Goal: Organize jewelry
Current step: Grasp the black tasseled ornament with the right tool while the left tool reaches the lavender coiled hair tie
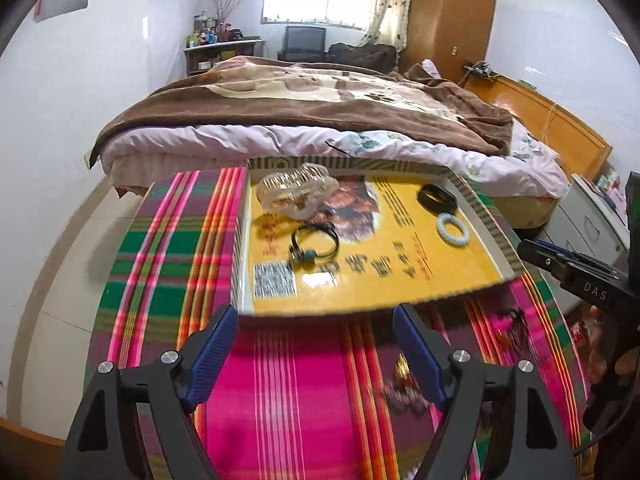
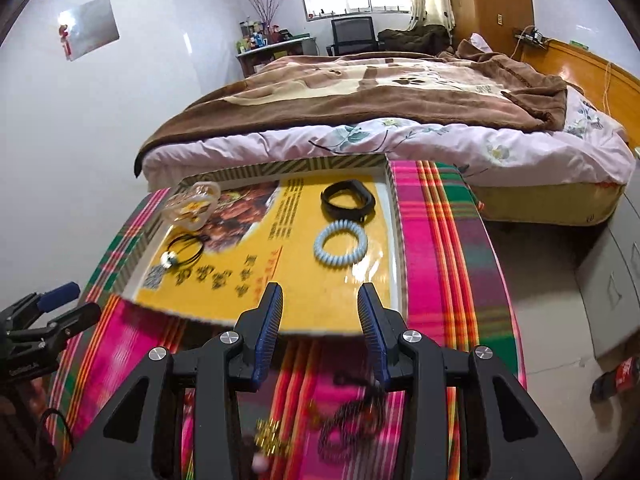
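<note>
A shallow yellow box lid [image 1: 360, 280] [image 2: 304, 272] lies on a striped cloth and holds a clear bangle [image 1: 296, 194] [image 2: 192, 204], a black cord bracelet with a bead [image 1: 314, 244] [image 2: 182, 250], a black band [image 1: 437, 198] [image 2: 347, 200] and a pale blue coil ring [image 1: 454, 229] [image 2: 340, 244]. Loose dark and gold jewelry [image 2: 344, 424] [image 1: 404, 392] lies on the cloth just below my right gripper. My left gripper [image 1: 316, 320] is open and empty at the lid's near edge. My right gripper [image 2: 320, 300] is open and empty over the lid's near edge.
The round table [image 1: 168, 280] wears a pink, green and orange striped cloth. A bed with a brown blanket [image 1: 320, 112] stands right behind it. Grey drawers [image 2: 616, 280] and a red bottle [image 2: 624, 376] are on the right. The right gripper shows in the left wrist view [image 1: 560, 264].
</note>
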A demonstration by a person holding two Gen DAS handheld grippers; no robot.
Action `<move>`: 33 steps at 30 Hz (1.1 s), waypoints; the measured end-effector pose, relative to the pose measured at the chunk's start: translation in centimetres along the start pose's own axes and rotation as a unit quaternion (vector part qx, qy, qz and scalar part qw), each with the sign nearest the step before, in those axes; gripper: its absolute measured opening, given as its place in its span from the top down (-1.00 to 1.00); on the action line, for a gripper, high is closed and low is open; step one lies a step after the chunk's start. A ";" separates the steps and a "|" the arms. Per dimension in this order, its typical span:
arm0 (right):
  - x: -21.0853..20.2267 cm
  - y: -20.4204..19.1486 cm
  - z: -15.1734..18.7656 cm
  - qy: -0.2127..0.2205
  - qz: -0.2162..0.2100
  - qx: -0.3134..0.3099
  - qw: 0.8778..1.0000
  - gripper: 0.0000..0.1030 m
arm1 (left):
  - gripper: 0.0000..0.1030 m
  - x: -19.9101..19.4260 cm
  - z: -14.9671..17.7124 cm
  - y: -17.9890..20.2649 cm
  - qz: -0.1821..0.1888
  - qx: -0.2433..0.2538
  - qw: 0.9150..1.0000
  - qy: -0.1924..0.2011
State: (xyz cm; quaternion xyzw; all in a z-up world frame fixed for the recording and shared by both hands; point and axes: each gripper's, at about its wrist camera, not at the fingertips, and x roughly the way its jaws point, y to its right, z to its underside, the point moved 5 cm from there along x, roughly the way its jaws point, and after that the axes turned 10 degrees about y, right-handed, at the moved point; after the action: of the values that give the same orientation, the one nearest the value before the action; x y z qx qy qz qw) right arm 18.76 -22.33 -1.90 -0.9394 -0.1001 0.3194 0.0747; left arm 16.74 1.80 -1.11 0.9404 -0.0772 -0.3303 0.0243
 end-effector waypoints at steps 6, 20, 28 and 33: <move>-2.6 -0.3 3.6 -0.006 -0.016 0.011 1.000 0.22 | -0.54 -2.0 3.5 0.9 0.038 -0.001 0.999 -0.015; -3.4 -3.9 10.4 -0.044 -0.054 0.002 0.998 0.04 | -0.55 -4.4 9.5 2.2 0.080 -0.003 0.996 -0.040; -2.5 -5.7 11.2 -0.049 -0.016 -0.029 0.998 -0.09 | -0.62 -5.3 10.4 0.5 0.067 -0.020 0.997 -0.036; -1.8 -5.8 11.6 -0.055 0.020 -0.044 0.997 -0.09 | -0.63 -5.2 10.8 0.3 0.070 -0.024 0.996 -0.042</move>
State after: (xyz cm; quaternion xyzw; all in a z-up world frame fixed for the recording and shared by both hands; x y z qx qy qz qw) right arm 9.39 -16.22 -8.75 -0.9247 -0.0988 0.3669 0.0212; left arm 5.96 2.42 -6.27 0.9171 -0.1362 -0.3687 0.0663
